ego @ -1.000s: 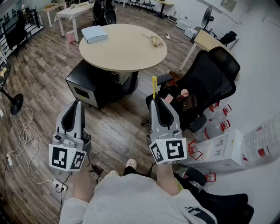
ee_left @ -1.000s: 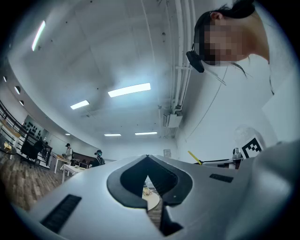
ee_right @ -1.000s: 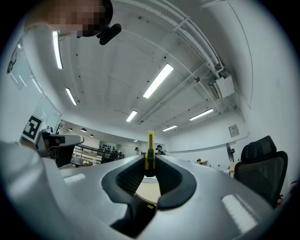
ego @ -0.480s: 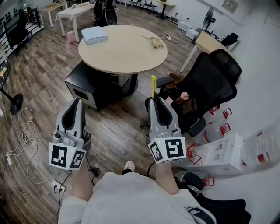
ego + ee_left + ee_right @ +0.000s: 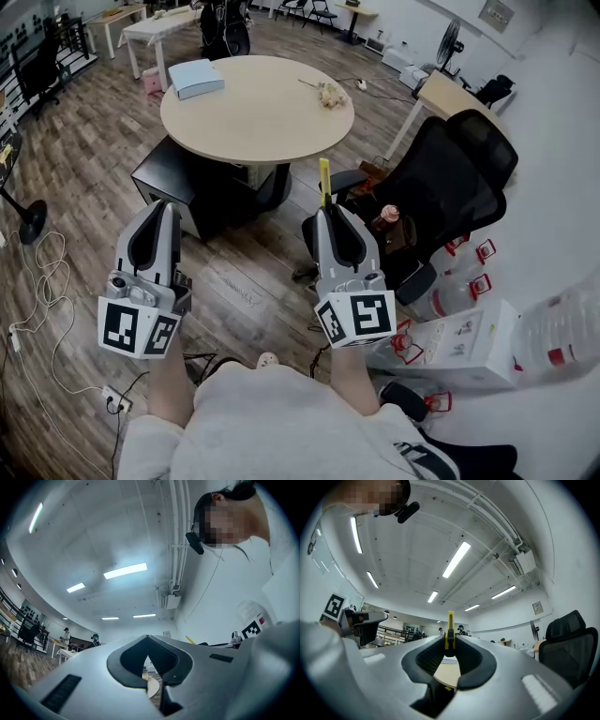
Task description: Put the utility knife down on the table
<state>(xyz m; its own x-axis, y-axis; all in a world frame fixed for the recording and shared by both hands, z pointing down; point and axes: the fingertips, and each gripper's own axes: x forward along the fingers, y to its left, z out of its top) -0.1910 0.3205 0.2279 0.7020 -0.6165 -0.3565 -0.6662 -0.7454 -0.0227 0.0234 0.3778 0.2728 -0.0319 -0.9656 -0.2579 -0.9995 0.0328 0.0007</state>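
While the wooden floor spread below and the round counter stood ahead, the left gripper hung in the air with its jaws together on nothing (tips meeting), and the right gripper clamped the yellow utility knife, which stuck out past its tips, short of the counter

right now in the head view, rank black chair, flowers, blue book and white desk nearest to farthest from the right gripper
1. black chair, just right of the right gripper.
2. flowers, on the round table, right side.
3. blue book, on its left side.
4. white desk, far back left.
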